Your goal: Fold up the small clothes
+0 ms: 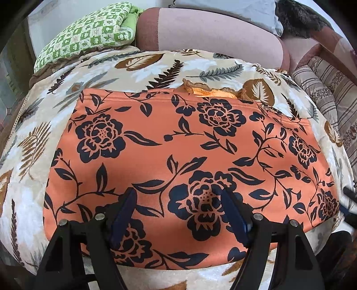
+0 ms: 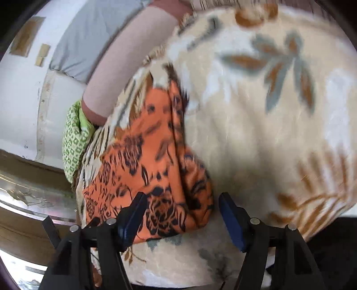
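An orange garment (image 1: pixel 178 156) with a dark navy flower print lies flat on a beige leaf-patterned blanket (image 1: pixel 44 138). A frilly orange trim (image 1: pixel 212 90) shows at its far edge. My left gripper (image 1: pixel 178 200) is open just above the garment's near part, holding nothing. In the right wrist view the garment (image 2: pixel 151 169) appears at the centre left, bunched along its right edge, and the picture is blurred. My right gripper (image 2: pixel 181 207) is open over the garment's near corner and the blanket (image 2: pixel 267 122). Its tip also shows at the right edge of the left wrist view (image 1: pixel 350 194).
A green checked pillow (image 1: pixel 89 31) lies at the far left. A pink bolster (image 1: pixel 212 33) runs along the back with a grey cushion (image 1: pixel 245 11) behind it. Striped cushions (image 1: pixel 323 89) sit at the right. A white wall (image 2: pixel 17 100) is at the left.
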Action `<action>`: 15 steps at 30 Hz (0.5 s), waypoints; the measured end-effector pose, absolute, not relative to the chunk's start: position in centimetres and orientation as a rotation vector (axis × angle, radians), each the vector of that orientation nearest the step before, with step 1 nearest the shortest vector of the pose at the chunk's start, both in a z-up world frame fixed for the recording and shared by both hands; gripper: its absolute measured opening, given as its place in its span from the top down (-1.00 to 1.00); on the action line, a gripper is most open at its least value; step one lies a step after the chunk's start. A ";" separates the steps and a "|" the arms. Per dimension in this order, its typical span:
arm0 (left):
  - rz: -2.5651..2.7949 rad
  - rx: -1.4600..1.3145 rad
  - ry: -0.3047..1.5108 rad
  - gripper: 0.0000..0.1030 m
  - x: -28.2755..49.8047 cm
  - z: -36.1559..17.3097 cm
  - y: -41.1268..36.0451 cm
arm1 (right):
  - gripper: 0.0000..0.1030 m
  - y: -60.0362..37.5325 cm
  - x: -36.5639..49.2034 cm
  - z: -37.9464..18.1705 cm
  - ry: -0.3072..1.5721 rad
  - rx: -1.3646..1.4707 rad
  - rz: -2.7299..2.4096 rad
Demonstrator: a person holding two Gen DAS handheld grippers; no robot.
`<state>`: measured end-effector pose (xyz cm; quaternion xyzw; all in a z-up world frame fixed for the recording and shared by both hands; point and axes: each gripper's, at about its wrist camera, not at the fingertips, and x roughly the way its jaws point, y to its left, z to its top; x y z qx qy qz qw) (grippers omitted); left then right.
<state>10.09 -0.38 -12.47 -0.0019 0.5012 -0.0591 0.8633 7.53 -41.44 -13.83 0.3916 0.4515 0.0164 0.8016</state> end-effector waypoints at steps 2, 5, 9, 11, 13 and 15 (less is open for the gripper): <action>-0.120 -0.005 1.055 -0.51 10.2 -12.7 -0.5 | -0.39 -42.8 8.4 -12.7 0.950 0.823 0.018; -0.120 -0.002 1.061 -0.51 10.3 -12.9 -0.7 | -0.39 -43.3 11.3 -13.0 0.999 0.788 0.079; -0.124 0.009 1.063 -0.51 10.1 -12.9 -1.1 | -0.39 -42.4 14.6 -15.0 1.056 0.771 0.155; -0.124 0.014 1.063 -0.51 10.1 -12.8 -1.1 | -0.39 -41.7 15.0 -15.6 1.068 0.776 0.204; -0.122 0.015 1.062 -0.51 10.1 -12.9 -0.9 | -0.26 -40.9 15.2 -15.5 1.068 0.717 0.221; -0.115 0.013 1.068 -0.51 10.2 -13.1 -0.7 | 0.62 -41.0 15.3 -16.2 1.099 0.717 0.176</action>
